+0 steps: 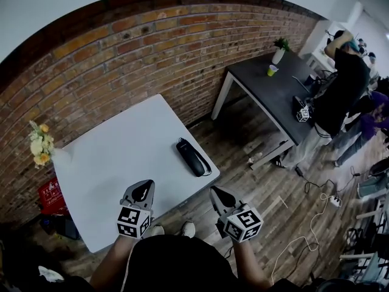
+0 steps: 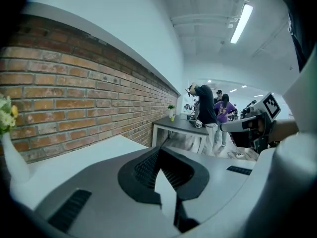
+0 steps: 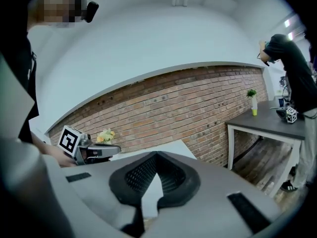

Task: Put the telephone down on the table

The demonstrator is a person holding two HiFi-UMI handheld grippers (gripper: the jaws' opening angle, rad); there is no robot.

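Left gripper (image 1: 143, 188) and right gripper (image 1: 219, 194), head view: you hold both low in front of you at the near edge of the white table (image 1: 109, 163). The left one shows against the table top, the right one just off its edge against the wooden floor (image 1: 255, 181). The telephone (image 1: 193, 157), black, lies flat on the table near its right edge. It is ahead of both grippers and touches neither. Flowers (image 1: 40, 145) stand at the table's far left corner against the brick wall (image 1: 152, 47). A dark table (image 1: 267, 93) stands further right, with a person (image 1: 343, 87) beside it.

Left gripper view: your jaws are clenched tip to tip, with nothing between them. White table top shows through the small gap below the tips. Your right gripper shows at the right edge.

Right gripper view: jaws likewise clenched and empty. Your left gripper shows at the left, with the flowers behind it.
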